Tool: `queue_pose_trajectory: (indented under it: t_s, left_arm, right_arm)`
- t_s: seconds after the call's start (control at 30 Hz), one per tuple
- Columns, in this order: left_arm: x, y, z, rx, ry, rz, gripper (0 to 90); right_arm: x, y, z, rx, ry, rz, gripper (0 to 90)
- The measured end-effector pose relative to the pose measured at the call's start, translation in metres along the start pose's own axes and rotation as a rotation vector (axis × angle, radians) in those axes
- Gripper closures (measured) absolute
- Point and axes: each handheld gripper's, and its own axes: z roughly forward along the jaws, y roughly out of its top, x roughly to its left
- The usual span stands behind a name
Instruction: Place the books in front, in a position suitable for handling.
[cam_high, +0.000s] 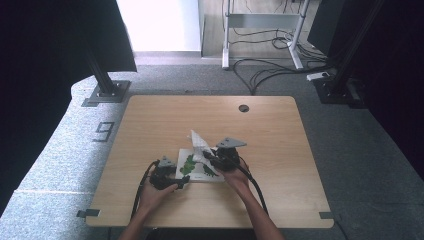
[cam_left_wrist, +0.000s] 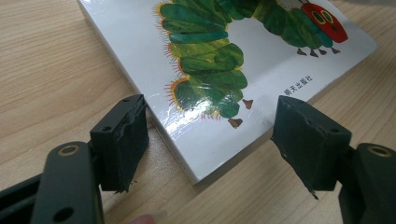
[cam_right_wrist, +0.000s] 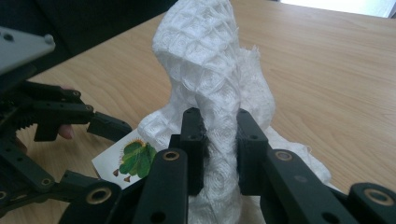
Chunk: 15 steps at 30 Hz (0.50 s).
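A white board book (cam_high: 200, 170) with a green caterpillar on its cover lies flat near the table's front middle. My left gripper (cam_high: 182, 181) straddles its near corner; in the left gripper view the book (cam_left_wrist: 224, 70) lies between the two pads (cam_left_wrist: 126, 135), and each pad rests against an edge. A white waffle-weave cloth (cam_high: 197, 142) rises in a peak over the book's far side. My right gripper (cam_right_wrist: 217, 116) is shut on the cloth (cam_right_wrist: 205, 60), pinching a fold of it upright. The right gripper (cam_high: 207, 156) sits just right of the book.
The wooden table (cam_high: 150, 125) has a round cable hole (cam_high: 243, 108) at the back. Black stand bases (cam_high: 106, 92) sit on the grey carpet beyond it, with cables (cam_high: 270, 70) on the floor. A "9" mark (cam_high: 103, 131) lies on the floor at the left.
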Motion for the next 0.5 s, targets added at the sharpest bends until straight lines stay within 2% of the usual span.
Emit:
queue_pose_trajectory:
  t_s: [0.03,0.5]
  left_arm:
    - [0.000,0.000,0.000,0.000,-0.002,-0.001,27.0]
    - [0.004,0.001,-0.004,-0.012,-0.013,-0.012,30.0]
  right_arm:
    - [0.004,-0.001,0.006,0.015,0.001,-0.009,75.8]
    - [0.014,-0.003,0.038,0.062,0.035,-0.035,75.6]
